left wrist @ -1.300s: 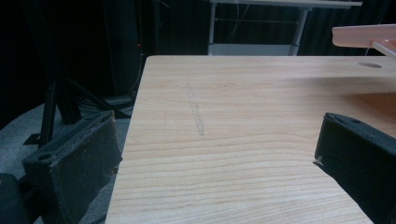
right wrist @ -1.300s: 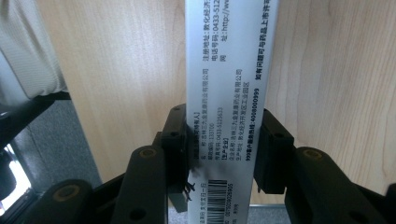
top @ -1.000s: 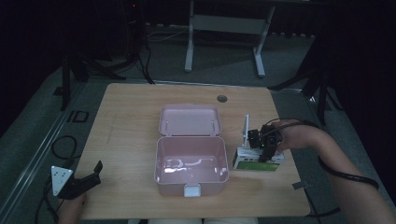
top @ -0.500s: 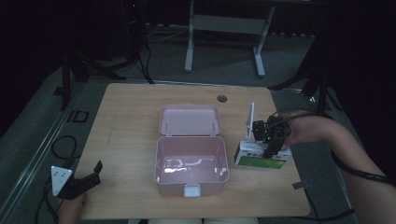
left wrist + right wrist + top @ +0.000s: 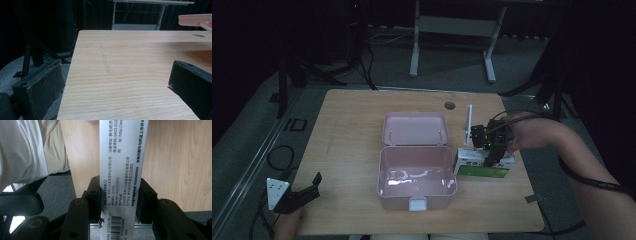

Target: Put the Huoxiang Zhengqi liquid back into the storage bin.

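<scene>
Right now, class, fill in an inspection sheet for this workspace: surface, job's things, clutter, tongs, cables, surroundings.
Surface: wooden table, round hole near far edge.
Job's things: white-and-green medicine box beside open pink lunch box, lid laid back.
Clutter: nothing seen.
Tongs: right tongs clamp the medicine box; left tongs open at the table's near left corner.
Cables: black cable along right forearm.
Surroundings: dark floor, metal stand behind.
</scene>
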Available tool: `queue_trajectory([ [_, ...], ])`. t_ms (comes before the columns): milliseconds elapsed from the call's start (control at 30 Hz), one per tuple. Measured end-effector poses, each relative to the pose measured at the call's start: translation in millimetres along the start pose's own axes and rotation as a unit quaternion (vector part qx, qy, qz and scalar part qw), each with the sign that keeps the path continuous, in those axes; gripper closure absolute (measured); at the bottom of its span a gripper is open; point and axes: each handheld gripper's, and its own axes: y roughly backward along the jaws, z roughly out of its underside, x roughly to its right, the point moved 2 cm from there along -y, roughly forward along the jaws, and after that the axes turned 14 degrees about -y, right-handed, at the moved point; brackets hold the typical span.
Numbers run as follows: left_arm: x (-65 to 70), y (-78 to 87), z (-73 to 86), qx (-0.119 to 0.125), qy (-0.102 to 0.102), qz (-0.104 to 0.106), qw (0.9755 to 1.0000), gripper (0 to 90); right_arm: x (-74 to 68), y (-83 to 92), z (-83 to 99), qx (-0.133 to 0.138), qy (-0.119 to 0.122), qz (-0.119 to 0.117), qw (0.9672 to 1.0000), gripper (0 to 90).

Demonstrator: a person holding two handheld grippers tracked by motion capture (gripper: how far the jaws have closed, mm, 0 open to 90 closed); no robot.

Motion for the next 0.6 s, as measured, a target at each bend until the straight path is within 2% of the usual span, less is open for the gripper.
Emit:
queue_trajectory([
  [333, 0.1, 0.4, 0.1, -0.001, 0.0, 0.002, 1.0, 0.4, -11.8, 0.9, -33.8, -0.003, 0.023, -0.006, 0.9997, 62.0],
  [600, 0.4, 0.7, 0.1, 0.001, -0.002, 0.003, 1.0, 0.4, -23.4, 1.6, -59.0, -0.006, 0.038, -0.002, 0.9993, 62.0],
])
